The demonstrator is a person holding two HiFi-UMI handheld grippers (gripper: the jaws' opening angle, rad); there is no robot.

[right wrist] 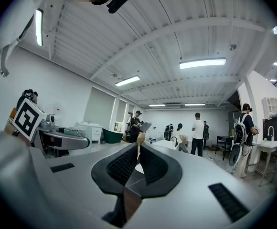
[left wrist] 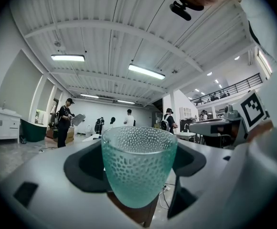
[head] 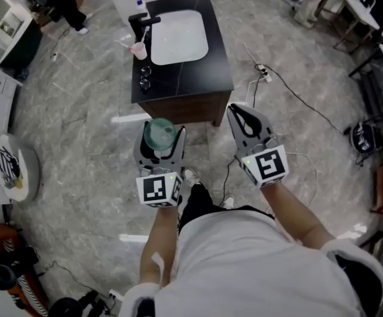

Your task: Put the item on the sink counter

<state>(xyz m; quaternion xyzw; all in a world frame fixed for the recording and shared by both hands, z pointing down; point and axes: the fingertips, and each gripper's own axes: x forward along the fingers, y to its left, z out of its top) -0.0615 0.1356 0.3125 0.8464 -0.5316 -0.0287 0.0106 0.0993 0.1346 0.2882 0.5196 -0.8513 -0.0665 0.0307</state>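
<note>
Teal pebbled tumbler point(left wrist: 138, 168) clamped upright between the jaws of the left gripper point(head: 160, 137), rim up, apparently empty. Carried in the air above the grey floor point(head: 79, 111), just short of the near edge of the sink counter point(head: 214, 78) and not yet over it. Beside it, right gripper point(head: 249, 124) drawn together to a thin slit, nothing between the jaws.

By the look of things: pick-up done, approach mostly done. Left to do: reach forward over the dark top, set down, let go. Bare dark surface to the right of the white basin point(head: 178, 37) and along the near edge, probably the best room for it. Farther left on the top, a pink cup point(head: 139, 50) near the black tap point(head: 139, 24). Nearer, two small dark things point(head: 144, 78), too small to name.

Base of the tumbler hidden by the jaws in the head view. Little of the counter in either gripper view, so height above it hard to judge.
</note>
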